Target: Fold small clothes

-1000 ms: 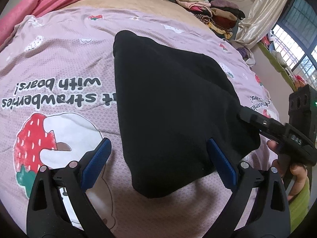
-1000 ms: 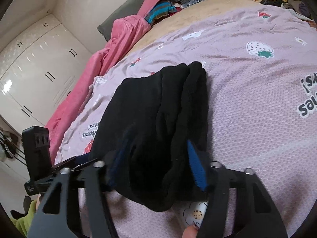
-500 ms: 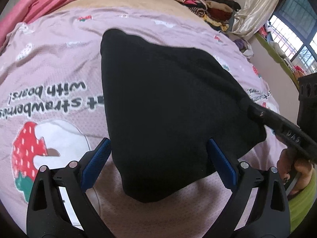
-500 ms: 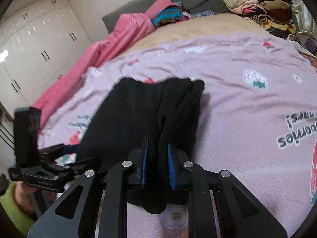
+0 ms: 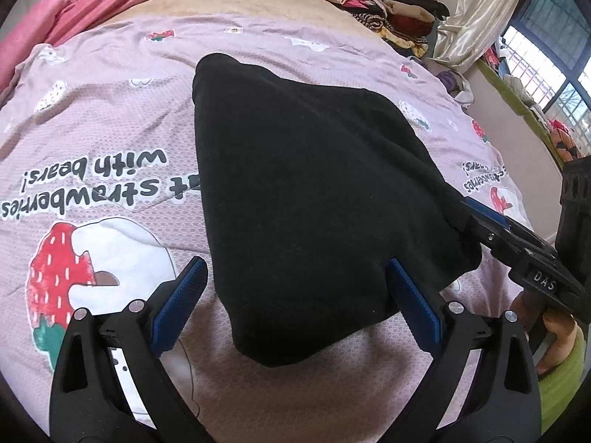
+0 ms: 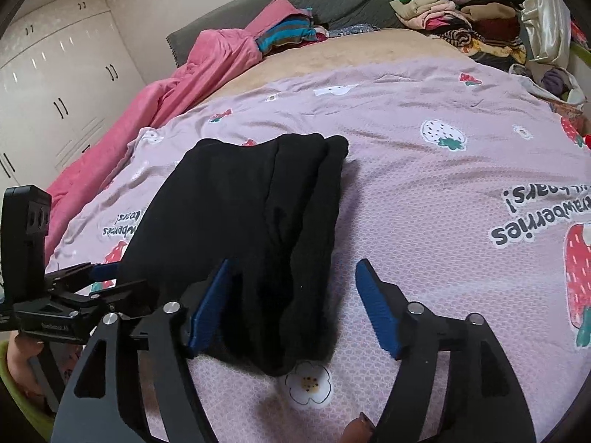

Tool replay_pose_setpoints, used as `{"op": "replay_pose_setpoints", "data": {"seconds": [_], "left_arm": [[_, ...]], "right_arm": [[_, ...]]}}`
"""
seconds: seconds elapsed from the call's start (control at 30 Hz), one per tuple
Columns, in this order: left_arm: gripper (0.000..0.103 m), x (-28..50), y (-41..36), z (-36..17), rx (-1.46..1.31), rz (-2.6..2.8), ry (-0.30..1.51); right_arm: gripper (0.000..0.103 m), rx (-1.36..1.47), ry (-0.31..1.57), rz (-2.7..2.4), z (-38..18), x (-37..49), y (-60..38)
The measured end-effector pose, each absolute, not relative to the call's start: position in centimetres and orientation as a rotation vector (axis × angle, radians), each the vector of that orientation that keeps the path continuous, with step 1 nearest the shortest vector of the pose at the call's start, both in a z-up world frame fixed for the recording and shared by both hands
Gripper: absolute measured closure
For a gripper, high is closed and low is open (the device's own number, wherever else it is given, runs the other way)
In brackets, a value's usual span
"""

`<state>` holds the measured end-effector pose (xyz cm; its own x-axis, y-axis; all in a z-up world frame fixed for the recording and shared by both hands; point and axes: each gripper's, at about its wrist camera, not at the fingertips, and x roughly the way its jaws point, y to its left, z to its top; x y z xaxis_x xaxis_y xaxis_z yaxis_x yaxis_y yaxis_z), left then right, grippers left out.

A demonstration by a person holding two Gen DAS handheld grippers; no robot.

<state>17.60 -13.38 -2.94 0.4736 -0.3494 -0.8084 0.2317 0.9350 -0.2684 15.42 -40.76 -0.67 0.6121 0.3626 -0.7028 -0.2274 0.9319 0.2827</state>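
**Black garment folded on bed, both jaws spread**

Folded black garment [image 5: 310, 199] flat on pink strawberry-print bedspread [image 5: 110, 118]. Left gripper [image 5: 295, 306] spread wide, near corner of cloth lying between blue pads, not pinched. Right gripper [image 6: 291, 306] likewise released; garment's stacked right edge between fingers, nearer left pad. Seen from left wrist, right gripper's tips at cloth's right corner.

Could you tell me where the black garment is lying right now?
The black garment lies folded on the pink strawberry bedspread, centred in both wrist views, between the open blue fingers of the left hand-held gripper.
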Motion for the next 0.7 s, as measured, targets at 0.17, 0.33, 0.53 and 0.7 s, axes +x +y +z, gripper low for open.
{"op": "replay_pose_setpoints", "data": {"seconds": [0.17,0.33,0.53,0.7], "left_arm": [[0.01,17.4,-13.1,-2.6,-0.127,-0.344,1.014],[0.01,17.2,-12.7,-2.0,-0.121,-0.323,1.009],[0.01,17.0,-12.4,-1.4,-0.116,-0.308,1.006],[0.01,16.6,-11.9,-1.0,-0.114,-0.295,0.998]], "right_arm": [[0.022,0.171,0.826,0.331,0.1,14.9,-41.0],[0.01,0.154,0.812,0.32,1.0,14.5,-40.9],[0.007,0.142,0.799,0.314,1.7,14.1,-40.6],[0.006,0.133,0.793,0.307,2.1,13.8,-40.4]]}}
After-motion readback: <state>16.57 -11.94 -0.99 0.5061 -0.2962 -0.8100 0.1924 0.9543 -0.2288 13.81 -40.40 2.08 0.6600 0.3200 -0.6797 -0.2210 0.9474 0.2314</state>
